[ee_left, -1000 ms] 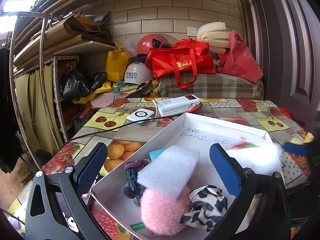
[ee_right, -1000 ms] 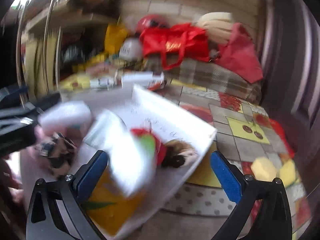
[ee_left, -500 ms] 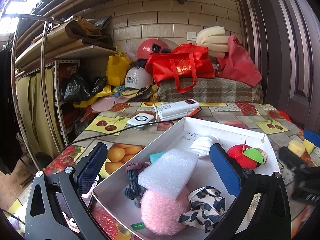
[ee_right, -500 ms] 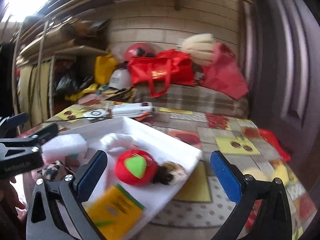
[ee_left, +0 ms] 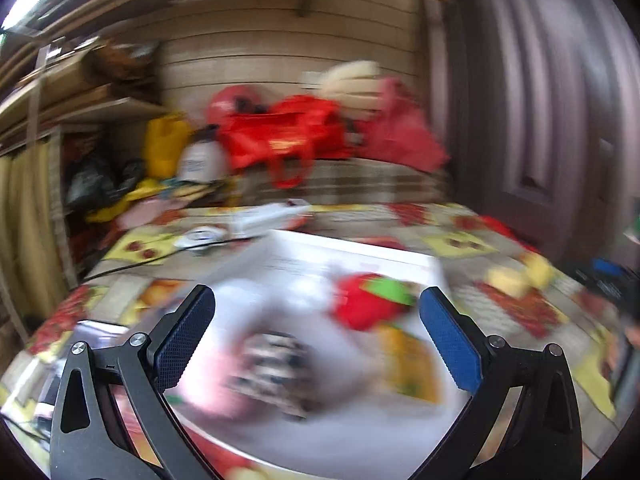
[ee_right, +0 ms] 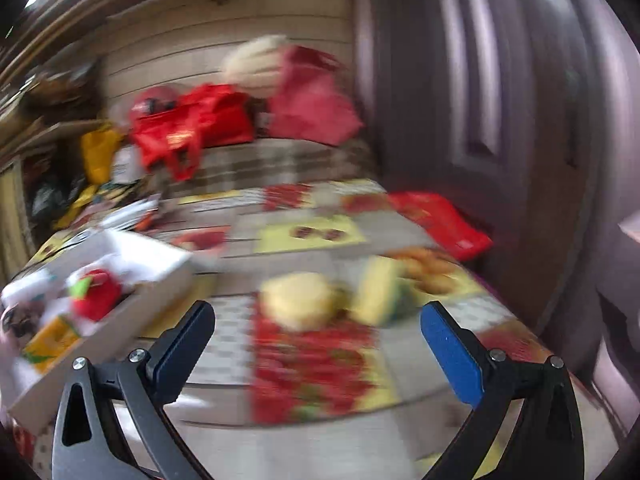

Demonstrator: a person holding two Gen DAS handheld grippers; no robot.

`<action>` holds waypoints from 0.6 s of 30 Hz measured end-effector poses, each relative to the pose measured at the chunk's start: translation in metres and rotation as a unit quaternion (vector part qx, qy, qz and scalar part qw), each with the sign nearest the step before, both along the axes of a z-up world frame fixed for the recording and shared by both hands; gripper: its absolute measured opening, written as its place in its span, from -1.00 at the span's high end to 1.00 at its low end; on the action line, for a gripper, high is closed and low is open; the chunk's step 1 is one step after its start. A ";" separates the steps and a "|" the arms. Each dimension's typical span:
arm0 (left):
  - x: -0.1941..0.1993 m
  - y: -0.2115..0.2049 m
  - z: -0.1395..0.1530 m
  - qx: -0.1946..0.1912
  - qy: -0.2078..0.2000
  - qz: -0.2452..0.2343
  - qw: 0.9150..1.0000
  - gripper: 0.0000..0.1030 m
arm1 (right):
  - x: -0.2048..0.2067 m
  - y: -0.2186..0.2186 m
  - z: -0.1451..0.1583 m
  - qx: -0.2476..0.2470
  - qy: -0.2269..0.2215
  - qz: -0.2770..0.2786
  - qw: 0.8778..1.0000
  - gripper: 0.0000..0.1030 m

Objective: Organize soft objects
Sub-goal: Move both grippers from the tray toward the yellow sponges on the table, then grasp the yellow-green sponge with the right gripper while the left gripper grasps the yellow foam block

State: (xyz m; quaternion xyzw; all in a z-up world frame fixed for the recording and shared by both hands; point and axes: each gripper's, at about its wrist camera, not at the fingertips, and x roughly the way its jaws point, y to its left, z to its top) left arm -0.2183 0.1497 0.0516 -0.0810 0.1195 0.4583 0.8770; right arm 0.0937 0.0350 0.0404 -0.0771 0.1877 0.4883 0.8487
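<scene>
Both views are motion-blurred. In the left wrist view, my left gripper [ee_left: 318, 336] is open and empty above a white box [ee_left: 360, 248] that holds a red plush apple [ee_left: 370, 306], a pink pompom [ee_left: 212, 384], a spotted cloth [ee_left: 276, 368] and a yellow packet [ee_left: 408, 364]. In the right wrist view, my right gripper [ee_right: 318, 338] is open and empty over the fruit-print tablecloth. Two yellow sponges [ee_right: 304, 300] [ee_right: 378, 290] lie just beyond it. The white box [ee_right: 152, 256] with the red apple [ee_right: 96, 292] sits at the left.
A white remote-like device [ee_left: 268, 216] and a round white gadget [ee_left: 200, 236] with a black cable lie behind the box. Red bags [ee_left: 288, 136] and clutter pile on a checked bench at the back. A red packet [ee_right: 440, 220] lies near the table's right edge. A door stands right.
The right gripper swung right, away from the box, to face the two yellow sponges. The left gripper shifted right over the box. A red apple and white foam now lie in the box.
</scene>
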 end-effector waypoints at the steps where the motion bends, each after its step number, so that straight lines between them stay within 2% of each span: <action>1: 0.009 -0.007 0.000 -0.002 0.005 -0.019 1.000 -0.99 | 0.014 -0.004 -0.001 -0.005 0.008 -0.016 1.000 -1.00; 4: 0.048 -0.030 -0.001 -0.024 0.021 -0.084 0.996 -0.99 | 0.048 -0.005 -0.009 -0.033 0.040 -0.048 0.997 -1.00; 8: 0.104 -0.047 -0.003 -0.030 0.064 -0.127 0.989 -0.99 | 0.078 0.013 -0.023 -0.060 0.111 -0.046 0.991 -1.00; 10: 0.134 -0.046 -0.006 -0.040 0.089 -0.136 0.986 -0.99 | 0.082 0.025 -0.022 -0.050 0.120 -0.041 0.991 -1.00; 12: 0.156 -0.042 -0.009 -0.052 0.105 -0.138 0.983 -0.99 | 0.080 0.040 -0.019 -0.041 0.108 -0.030 0.993 -1.00; 14: 0.183 -0.033 -0.012 -0.058 0.124 -0.137 0.981 -0.99 | 0.077 0.058 -0.019 -0.053 0.100 -0.013 0.994 -0.98; 15: 0.192 -0.029 -0.013 -0.058 0.132 -0.135 0.980 -0.99 | 0.077 0.066 -0.020 -0.060 0.099 -0.010 0.993 -0.77; 16: 0.206 -0.023 -0.014 -0.056 0.138 -0.134 0.980 -0.99 | 0.078 0.078 -0.023 -0.078 0.102 -0.009 0.992 -0.30; 17: 0.215 -0.020 -0.015 -0.055 0.143 -0.133 0.979 -0.99 | 0.081 0.083 -0.027 -0.093 0.109 -0.008 0.990 0.00; 18: 0.226 -0.016 -0.016 -0.053 0.149 -0.132 0.979 -0.99 | 0.085 0.087 -0.032 -0.105 0.125 0.000 0.987 0.49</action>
